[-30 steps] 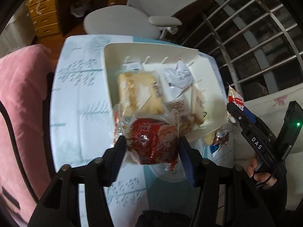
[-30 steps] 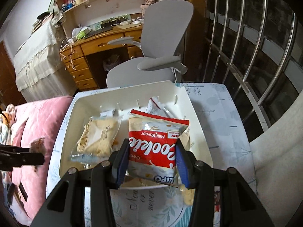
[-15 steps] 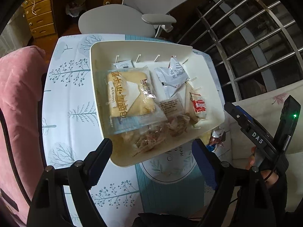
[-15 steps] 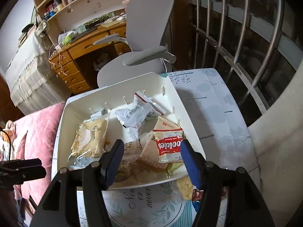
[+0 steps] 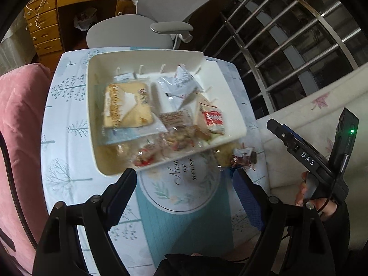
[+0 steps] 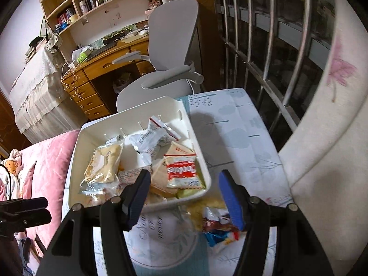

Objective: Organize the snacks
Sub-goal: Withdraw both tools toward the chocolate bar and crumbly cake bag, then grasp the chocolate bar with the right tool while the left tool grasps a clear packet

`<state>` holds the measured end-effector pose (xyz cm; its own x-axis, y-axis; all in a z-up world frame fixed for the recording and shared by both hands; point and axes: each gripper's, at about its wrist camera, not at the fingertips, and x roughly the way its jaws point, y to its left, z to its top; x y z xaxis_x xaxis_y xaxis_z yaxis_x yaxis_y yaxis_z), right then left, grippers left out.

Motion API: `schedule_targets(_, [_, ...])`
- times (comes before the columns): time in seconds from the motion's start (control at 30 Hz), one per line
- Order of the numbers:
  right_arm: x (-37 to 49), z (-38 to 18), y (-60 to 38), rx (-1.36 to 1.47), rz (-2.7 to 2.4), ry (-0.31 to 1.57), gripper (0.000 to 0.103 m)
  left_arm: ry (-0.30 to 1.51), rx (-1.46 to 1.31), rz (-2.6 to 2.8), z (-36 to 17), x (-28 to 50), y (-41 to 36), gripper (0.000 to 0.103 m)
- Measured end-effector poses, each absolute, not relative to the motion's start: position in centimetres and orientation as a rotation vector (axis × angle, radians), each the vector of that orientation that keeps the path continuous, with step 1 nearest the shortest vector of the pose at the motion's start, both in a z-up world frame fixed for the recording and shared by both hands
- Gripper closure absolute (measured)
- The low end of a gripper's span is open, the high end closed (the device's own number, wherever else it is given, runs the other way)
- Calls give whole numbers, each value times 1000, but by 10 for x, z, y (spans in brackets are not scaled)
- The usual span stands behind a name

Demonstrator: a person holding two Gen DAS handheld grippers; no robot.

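Loose snacks: a small heap of wrapped snacks (image 6: 216, 223) lies on the tabletop (image 6: 239, 124), just outside the tray's near right corner.
Next pick: judging from this, you take one wrapper at a time; come down over the heap and pinch a packet's middle, not its crinkled edge.
Right gripper (image 6: 184, 197): jaws apart, nothing between them, hanging above that heap.
Left gripper (image 5: 186, 195): jaws wide apart and empty, over the tabletop short of the tray.
Tray (image 5: 92, 105): white, holding a bread packet (image 5: 126, 105), a white sachet (image 5: 179, 85), a red cookie pack (image 6: 181, 172) and small sweets along the near wall.
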<state>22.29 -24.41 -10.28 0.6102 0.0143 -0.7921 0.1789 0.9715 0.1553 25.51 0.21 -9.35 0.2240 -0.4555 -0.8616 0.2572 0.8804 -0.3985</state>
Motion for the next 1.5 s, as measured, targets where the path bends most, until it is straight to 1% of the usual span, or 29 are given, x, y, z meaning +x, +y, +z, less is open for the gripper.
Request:
schedule_targets(0.4, [187,-122,-301,188,-44,963,41,1297,-171,-459,-102,216,-67,18])
schedule_targets(0.77, [172,-158,-330,63,109,967,41,1370,-157,-391,-133,206,-120,18])
schedule_targets(1.17, [168,-207,-341,-135,211,974,41,1471,-118,-350,-173,218,-167,18])
schedule_targets(1.5, [170,-241,-343,-206,244,1013,41,1468,-49,-397,-194,243,-220,18])
